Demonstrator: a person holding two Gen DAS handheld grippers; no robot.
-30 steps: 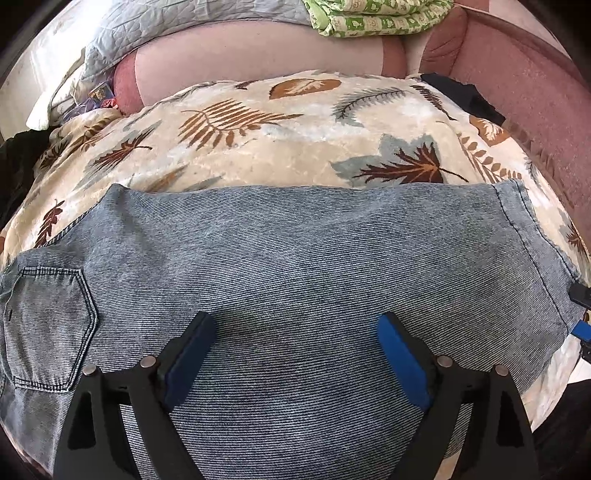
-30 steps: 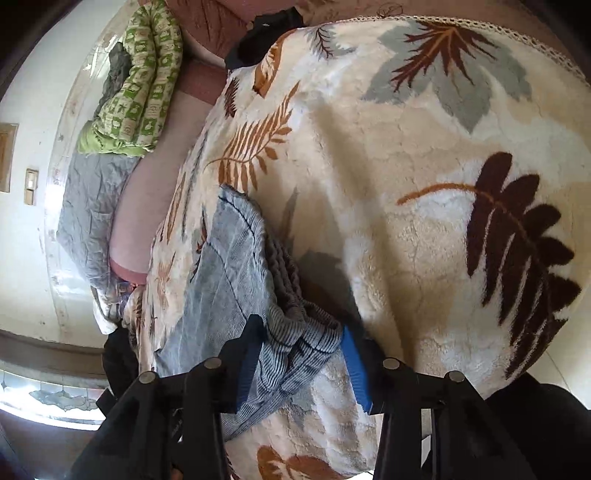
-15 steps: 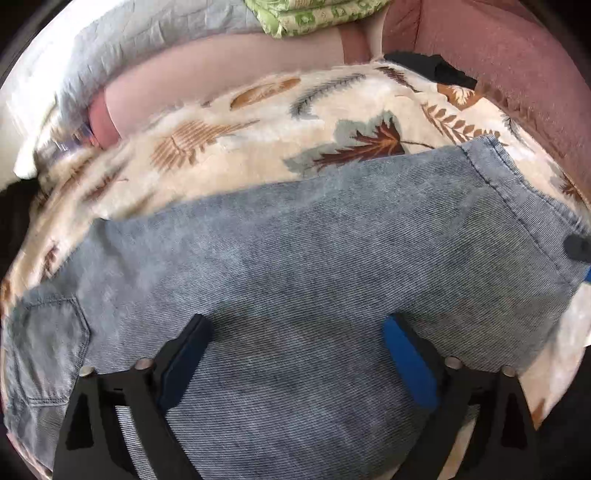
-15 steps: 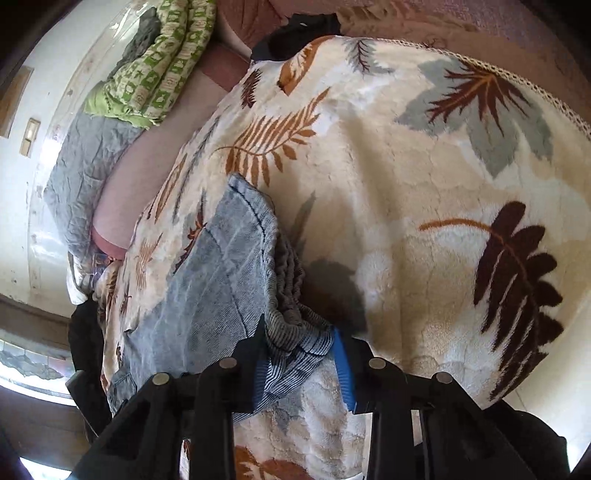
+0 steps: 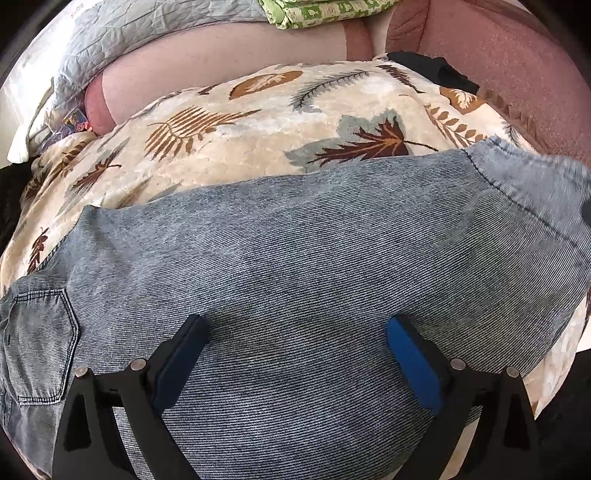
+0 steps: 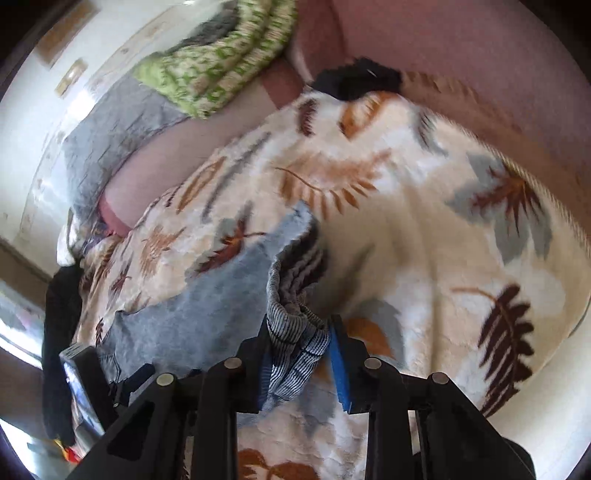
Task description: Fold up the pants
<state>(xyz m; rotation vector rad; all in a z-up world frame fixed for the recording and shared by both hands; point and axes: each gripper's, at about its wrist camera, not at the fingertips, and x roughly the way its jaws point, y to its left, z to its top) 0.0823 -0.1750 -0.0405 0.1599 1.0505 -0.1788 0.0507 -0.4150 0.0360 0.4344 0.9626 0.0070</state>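
Note:
Grey-blue denim pants (image 5: 295,258) lie flat across a leaf-print blanket (image 5: 258,129), back pocket (image 5: 40,343) at the left and leg end at the right. My left gripper (image 5: 295,325) hovers over the middle of the legs, open wide with nothing gripped. In the right wrist view the leg end (image 6: 291,332) is bunched between the blue pads of my right gripper (image 6: 300,321). Its jaws are closing on that cloth, which hangs lifted off the blanket (image 6: 424,240). The rest of the pants (image 6: 207,306) trail away to the left.
A pink sofa (image 5: 517,74) curves around the blanket's far and right sides. A folded green patterned cloth (image 5: 325,11) and a grey quilt (image 5: 147,26) rest on its back. A black garment (image 5: 436,70) lies at the blanket's far right corner.
My right gripper narrowed on the leg end, rolled, and rose with it off the blanket. In the left wrist view the right end of the pants has lifted; the left gripper stayed open.

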